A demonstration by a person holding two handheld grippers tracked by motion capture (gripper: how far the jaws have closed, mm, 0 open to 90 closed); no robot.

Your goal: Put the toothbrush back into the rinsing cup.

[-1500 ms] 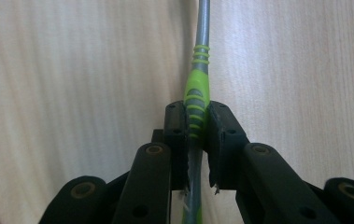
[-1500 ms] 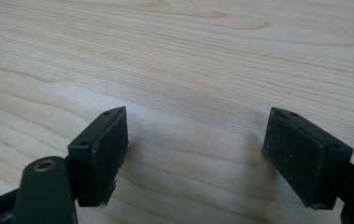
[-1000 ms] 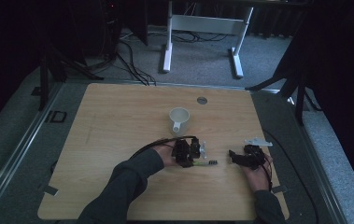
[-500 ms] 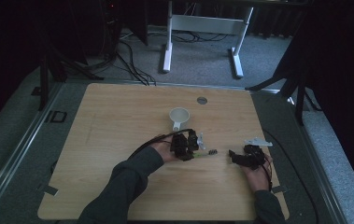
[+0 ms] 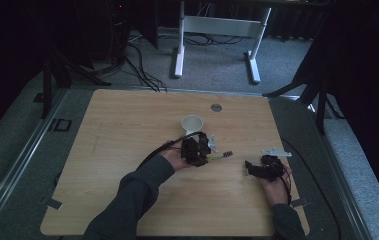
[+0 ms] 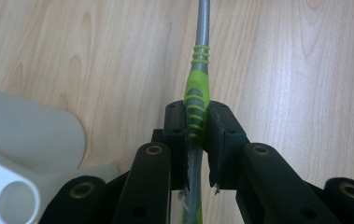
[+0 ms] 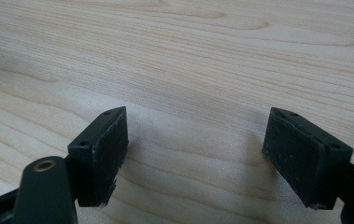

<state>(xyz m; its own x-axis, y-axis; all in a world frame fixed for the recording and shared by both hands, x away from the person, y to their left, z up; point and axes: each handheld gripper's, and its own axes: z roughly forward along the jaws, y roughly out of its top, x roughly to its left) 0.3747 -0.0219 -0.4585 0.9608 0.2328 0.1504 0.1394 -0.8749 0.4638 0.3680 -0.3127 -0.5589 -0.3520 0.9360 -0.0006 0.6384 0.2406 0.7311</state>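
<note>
The left gripper [image 6: 198,140] is clenched on a toothbrush [image 6: 196,100], its jaws pinching the green ribbed part of the handle. The toothbrush's long axis runs straight out from between the jaws, parallel to the bench [image 6: 305,70] and held just above it as far as I can judge; the grey shaft carries on away from the gripper and leaves the top of the left gripper view, so the far end is cut off there. In the high view the toothbrush [image 5: 220,156] sticks out from the left gripper [image 5: 202,152] towards the right gripper [image 5: 251,166], with its dark tip pointing at the gap between the two hands. That tip looks like the bristle end, but it is too small to be sure.

The right gripper [image 7: 195,156] is released, jaws wide apart over bare wood, holding nothing. It sits near the toothbrush's free end but apart from it, so any handover would mean closing that gap along the toothbrush's line.

A white cup [image 5: 192,123] stands just behind the left gripper; in the left gripper view the cup [image 6: 25,140] shows close beside the jaws, lower left, its handle partly cropped. The left hand [image 5: 174,160] is the nearer one to it.
</note>
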